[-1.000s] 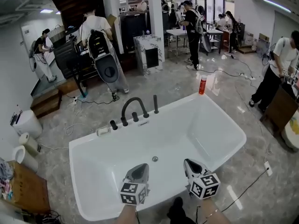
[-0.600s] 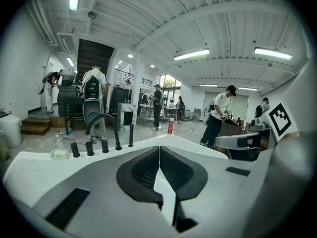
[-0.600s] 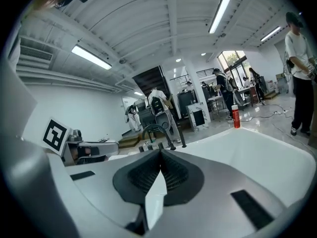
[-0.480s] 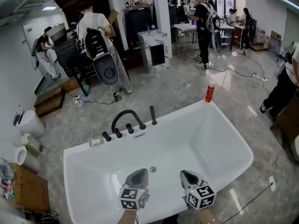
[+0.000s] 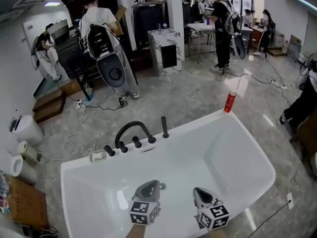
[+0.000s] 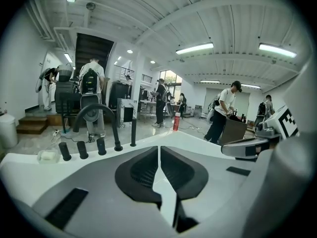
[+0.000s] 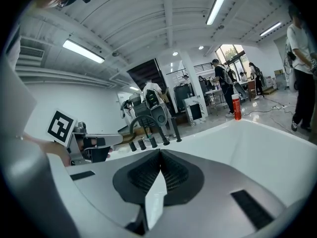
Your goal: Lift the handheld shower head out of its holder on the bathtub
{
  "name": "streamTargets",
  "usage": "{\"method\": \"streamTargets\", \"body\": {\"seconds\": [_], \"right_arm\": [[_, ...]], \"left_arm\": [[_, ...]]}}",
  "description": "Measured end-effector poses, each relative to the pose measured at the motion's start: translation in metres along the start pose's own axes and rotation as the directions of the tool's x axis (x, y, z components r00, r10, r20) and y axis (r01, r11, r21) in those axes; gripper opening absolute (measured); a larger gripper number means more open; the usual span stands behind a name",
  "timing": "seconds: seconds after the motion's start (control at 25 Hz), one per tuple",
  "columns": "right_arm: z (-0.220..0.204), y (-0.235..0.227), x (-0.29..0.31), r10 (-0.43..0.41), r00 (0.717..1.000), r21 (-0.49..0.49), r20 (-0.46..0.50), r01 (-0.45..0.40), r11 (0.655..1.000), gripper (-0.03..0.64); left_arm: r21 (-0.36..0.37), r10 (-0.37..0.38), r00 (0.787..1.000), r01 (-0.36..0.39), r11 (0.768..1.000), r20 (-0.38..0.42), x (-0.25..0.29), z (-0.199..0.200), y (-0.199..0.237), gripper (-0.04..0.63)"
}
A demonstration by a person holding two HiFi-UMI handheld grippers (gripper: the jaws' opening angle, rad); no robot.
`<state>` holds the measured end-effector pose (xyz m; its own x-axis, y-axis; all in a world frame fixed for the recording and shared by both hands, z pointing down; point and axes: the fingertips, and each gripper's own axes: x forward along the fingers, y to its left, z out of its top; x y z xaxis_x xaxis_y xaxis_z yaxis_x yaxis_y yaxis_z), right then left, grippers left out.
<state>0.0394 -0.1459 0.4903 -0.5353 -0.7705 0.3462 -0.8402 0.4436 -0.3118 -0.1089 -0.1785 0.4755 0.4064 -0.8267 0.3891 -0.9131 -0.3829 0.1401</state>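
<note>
The handheld shower head (image 5: 164, 127) is a slim black rod standing upright in its holder on the far rim of the white bathtub (image 5: 200, 124), just right of the black arched spout (image 5: 131, 130) and its knobs. My left gripper (image 5: 148, 190) and right gripper (image 5: 202, 196) hover side by side over the tub's near half, both shut and empty, well short of the rod. In the left gripper view the shower head (image 6: 133, 132) rises beyond the shut left gripper (image 6: 159, 150). In the right gripper view the shower head (image 7: 177, 131) shows above the shut right gripper (image 7: 160, 155).
A red bottle (image 5: 230, 102) stands on the floor by the tub's far right corner. A small white soap dish (image 5: 97, 156) lies on the rim left of the knobs. Several people, cables and furniture fill the floor beyond. Paper rolls (image 5: 25, 152) sit at the left.
Both grippers have come forward over the tub, so the far rim with its spout and shower head now lies closer. Both jaws stayed shut.
</note>
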Motion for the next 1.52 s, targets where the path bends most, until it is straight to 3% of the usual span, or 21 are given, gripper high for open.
{"method": "streamTargets", "body": {"seconds": [0.32,0.72,1.04,1.52], "right_arm": [[-0.037,-0.008,0.070,-0.027,1.000,-0.006,-0.009,0.027,1.000,0.006],[-0.043,-0.036,0.117,-0.018,1.000,-0.040,-0.014,0.017,0.999,0.006],[-0.046,-0.107,0.194,0.023,0.999,-0.034,-0.031,-0.024,0.999,0.006],[-0.089,-0.229,0.287,0.051,0.997,0.006,-0.057,-0.050,0.999,0.006]], "left_arm": [[0.030,-0.018,1.000,0.017,0.999,0.021,0.072,-0.013,0.056,0.026],[0.006,0.017,0.999,-0.018,1.000,0.046,0.159,-0.008,0.097,0.141],[-0.016,0.076,0.997,-0.075,0.997,0.034,0.275,-0.020,0.133,0.167],[-0.040,0.179,0.984,-0.179,0.983,0.014,0.449,-0.051,0.170,0.195]]}}
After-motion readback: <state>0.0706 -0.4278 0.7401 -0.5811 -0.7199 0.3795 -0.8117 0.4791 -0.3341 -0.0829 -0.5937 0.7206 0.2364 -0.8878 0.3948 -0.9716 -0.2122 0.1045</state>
